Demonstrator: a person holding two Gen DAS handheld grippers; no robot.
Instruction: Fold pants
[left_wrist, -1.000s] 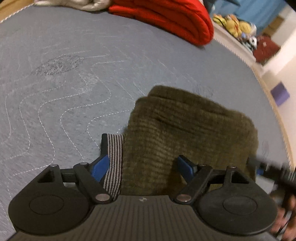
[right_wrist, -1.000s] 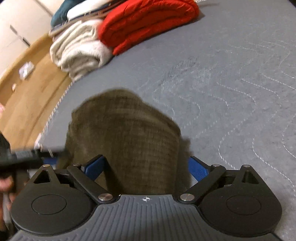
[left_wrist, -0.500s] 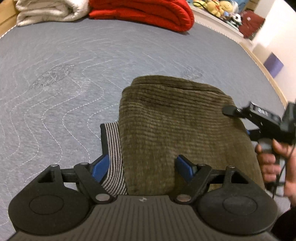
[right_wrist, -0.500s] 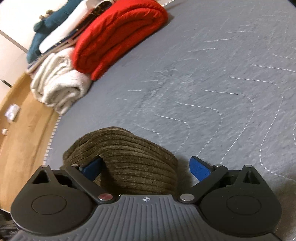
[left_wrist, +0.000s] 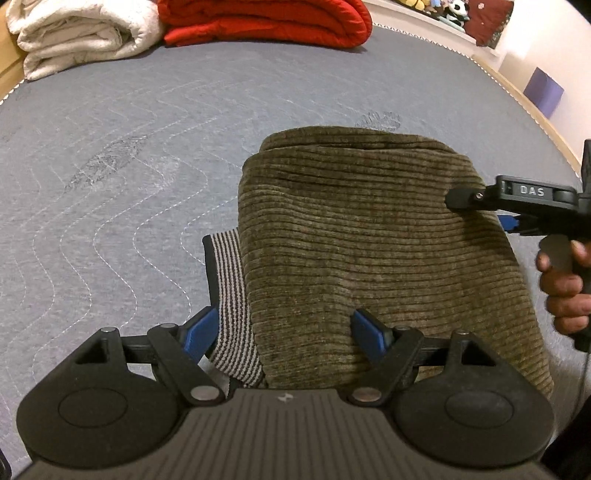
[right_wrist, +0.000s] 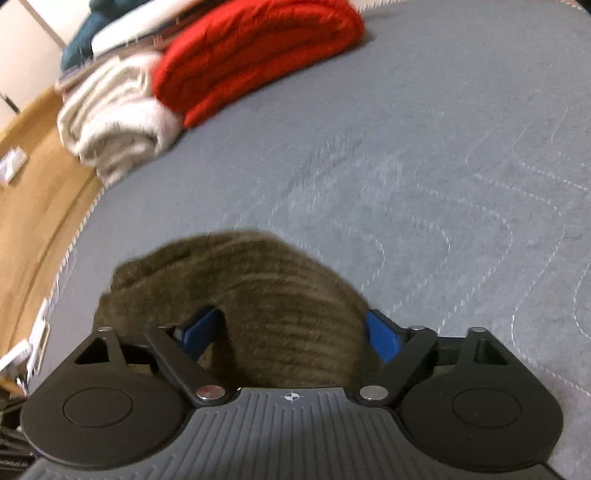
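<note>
The olive corduroy pants (left_wrist: 373, 251) lie folded into a thick bundle on the grey quilted bed. A striped waistband lining (left_wrist: 232, 295) sticks out at the bundle's near left edge. My left gripper (left_wrist: 288, 328) is open, its blue pads straddling the bundle's near left part. My right gripper (right_wrist: 291, 328) is open too, with the pants (right_wrist: 258, 280) bulging between its blue pads. In the left wrist view the right gripper's black body, held by a hand, reaches over the bundle's right edge.
A rolled cream blanket (left_wrist: 77, 33) and a folded red blanket (left_wrist: 266, 18) lie at the bed's far edge; both show in the right wrist view, cream blanket (right_wrist: 114, 122) and red blanket (right_wrist: 255, 51). A wooden floor (right_wrist: 29, 177) lies beyond the bed's left edge.
Both cameras have drawn back and tilted, so more of the bed shows. The right gripper has moved along the bundle's right edge. The pants keep their folded shape.
</note>
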